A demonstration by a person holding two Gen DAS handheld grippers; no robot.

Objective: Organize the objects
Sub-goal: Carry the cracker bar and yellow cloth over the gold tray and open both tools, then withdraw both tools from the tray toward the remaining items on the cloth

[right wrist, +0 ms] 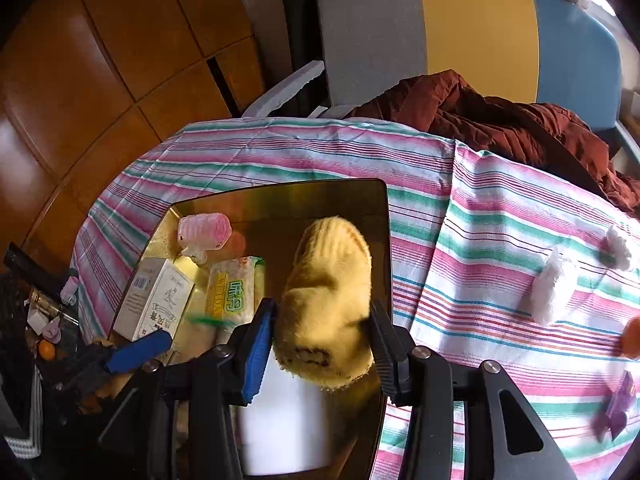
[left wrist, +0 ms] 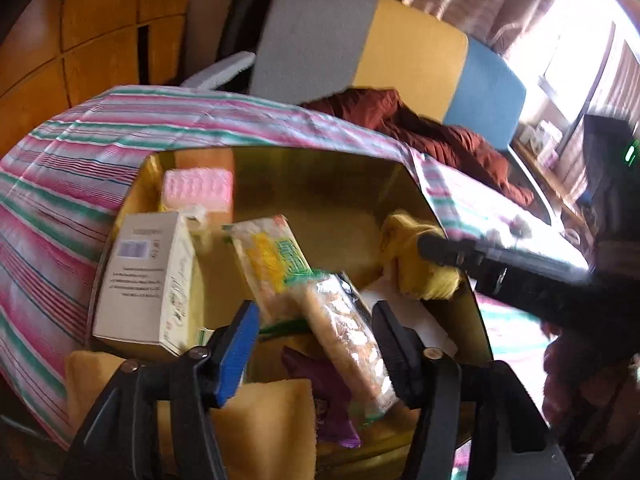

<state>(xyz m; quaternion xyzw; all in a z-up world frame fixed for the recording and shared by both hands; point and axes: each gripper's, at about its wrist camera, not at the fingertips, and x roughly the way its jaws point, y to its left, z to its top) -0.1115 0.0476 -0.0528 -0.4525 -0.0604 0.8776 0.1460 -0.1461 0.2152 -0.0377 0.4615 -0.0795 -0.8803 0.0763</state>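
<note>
A shiny gold tray (left wrist: 320, 176) (right wrist: 344, 200) lies on the striped cloth. It holds a white box (left wrist: 144, 280) (right wrist: 154, 300), a pink roll (left wrist: 198, 190) (right wrist: 205, 232) and snack packets (left wrist: 272, 258) (right wrist: 232, 292). My right gripper (right wrist: 322, 320) is shut on a rolled yellow sock (right wrist: 330, 300) over the tray; it also shows in the left wrist view (left wrist: 416, 264). My left gripper (left wrist: 316, 328) is open, its jaws either side of a long clear snack packet (left wrist: 344, 332) without clamping it. A purple wrapper (left wrist: 328, 400) lies beneath.
White tissue wads (right wrist: 554, 290) and a purple wrapper (right wrist: 618, 408) lie on the striped cloth (right wrist: 480, 240) to the right. A dark red jacket (right wrist: 500, 120) lies on a grey, yellow and blue chair (right wrist: 472, 32) behind. A yellow towel (left wrist: 264, 424) sits at the tray's near edge.
</note>
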